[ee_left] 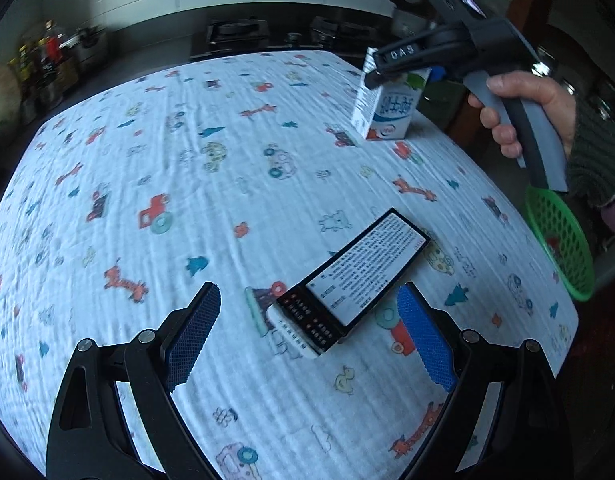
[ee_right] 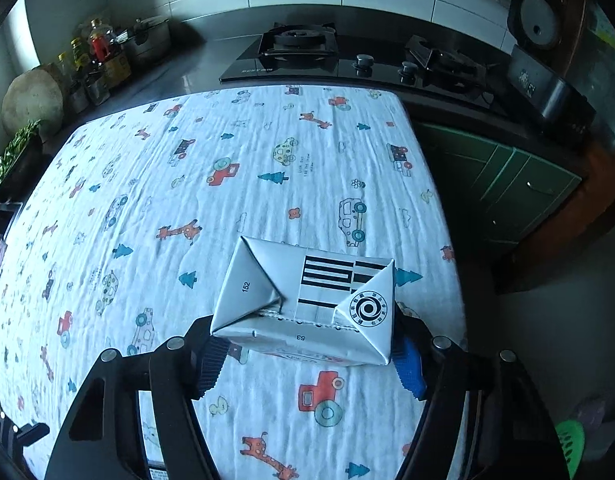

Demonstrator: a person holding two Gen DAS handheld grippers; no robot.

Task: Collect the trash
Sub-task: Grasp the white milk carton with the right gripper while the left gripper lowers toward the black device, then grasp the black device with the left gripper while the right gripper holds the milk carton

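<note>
Your right tool (ee_right: 307,356) is down over the carton (ee_right: 303,300), which stands upright on the desk (ee_right: 227,152) near its far right corner. The blue pads sit against the carton's two sides just under its folded top, so the tool is clamped on the carton. From the left wrist view your right hand (ee_left: 523,116) grips the handle, to the right of the carton (ee_left: 387,108) and above it.

Your left tool (ee_left: 307,336) hangs wide apart with nothing between its pads. Well nearer you than the carton, a flat dark box (ee_left: 363,268) lies on the desk, its printed face up, one end resting on a white remote (ee_left: 295,328). The right pad (ee_left: 425,340) is just beside the box's near end; the left pad (ee_left: 193,336) is well apart from it.

A green basket (ee_left: 563,240) sits at the desk's right edge, nearer you than the carton and below your right hand.
</note>
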